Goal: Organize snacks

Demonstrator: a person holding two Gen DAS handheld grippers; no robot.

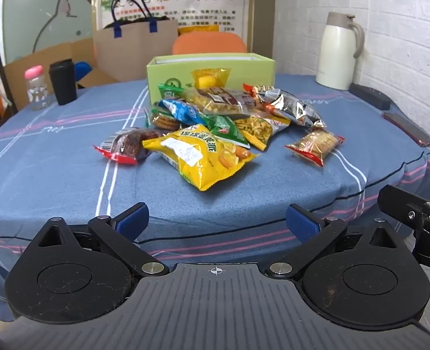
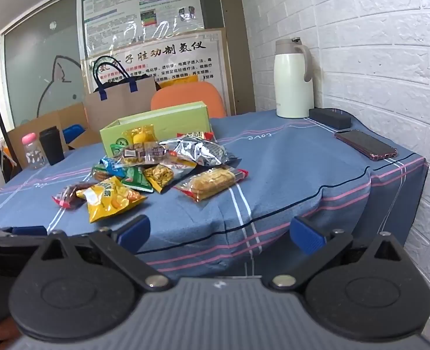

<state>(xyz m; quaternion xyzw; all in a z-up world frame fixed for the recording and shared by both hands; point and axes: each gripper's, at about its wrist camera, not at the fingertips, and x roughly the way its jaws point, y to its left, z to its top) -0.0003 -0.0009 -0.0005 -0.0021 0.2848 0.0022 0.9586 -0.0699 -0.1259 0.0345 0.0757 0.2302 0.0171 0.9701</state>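
Observation:
A pile of several snack packets lies mid-table in front of an open green box [image 1: 212, 68], which also shows in the right wrist view [image 2: 156, 122]. Nearest is a yellow chip bag [image 1: 206, 157] [image 2: 110, 198]. A red-ended dark snack packet [image 1: 127, 145] lies left of it, and a cracker packet [image 1: 317, 144] [image 2: 212, 182] lies apart on the right. A silver packet [image 1: 293, 108] [image 2: 197, 150] sits on the pile. My left gripper [image 1: 217, 221] is open and empty at the table's near edge. My right gripper [image 2: 220, 230] is open and empty, also short of the table.
A blue checked cloth [image 1: 54, 151] covers the table. A white thermos [image 1: 338, 51], a black case [image 1: 370, 96] and a phone [image 2: 365, 144] sit at the right. A black cup [image 1: 62, 81] and pink-capped jar [image 1: 36, 87] stand far left. A paper bag [image 1: 136, 43] and orange chair [image 1: 209, 42] are behind.

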